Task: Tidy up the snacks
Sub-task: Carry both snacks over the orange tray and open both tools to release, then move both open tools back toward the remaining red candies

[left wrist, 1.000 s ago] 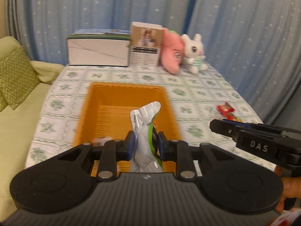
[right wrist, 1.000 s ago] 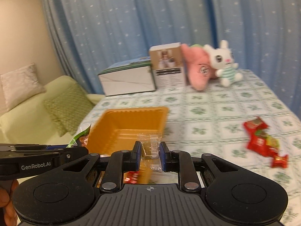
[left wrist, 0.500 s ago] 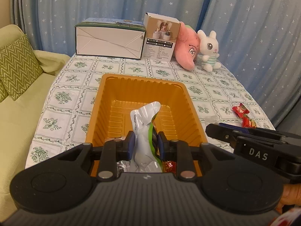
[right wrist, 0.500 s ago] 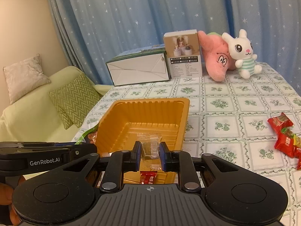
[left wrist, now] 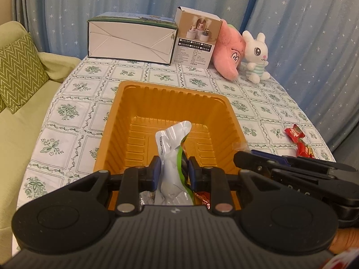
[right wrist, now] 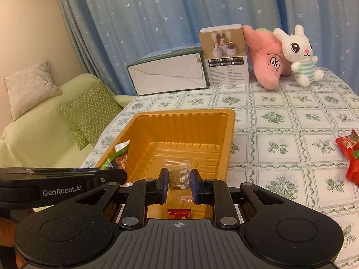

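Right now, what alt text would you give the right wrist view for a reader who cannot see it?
The right gripper is shut on a clear-wrapped snack above an orange tray on a floral tablecloth. The left gripper reaches in from the left with a green-edged packet. Red snacks lie at right; boxes and plush toys stand behind.

Left tongs (left wrist: 172, 168) clamped, right tongs (right wrist: 179, 179) clamped, both angled downward

Both loaded claws lower, nearer orange tray (left wrist: 170, 103).
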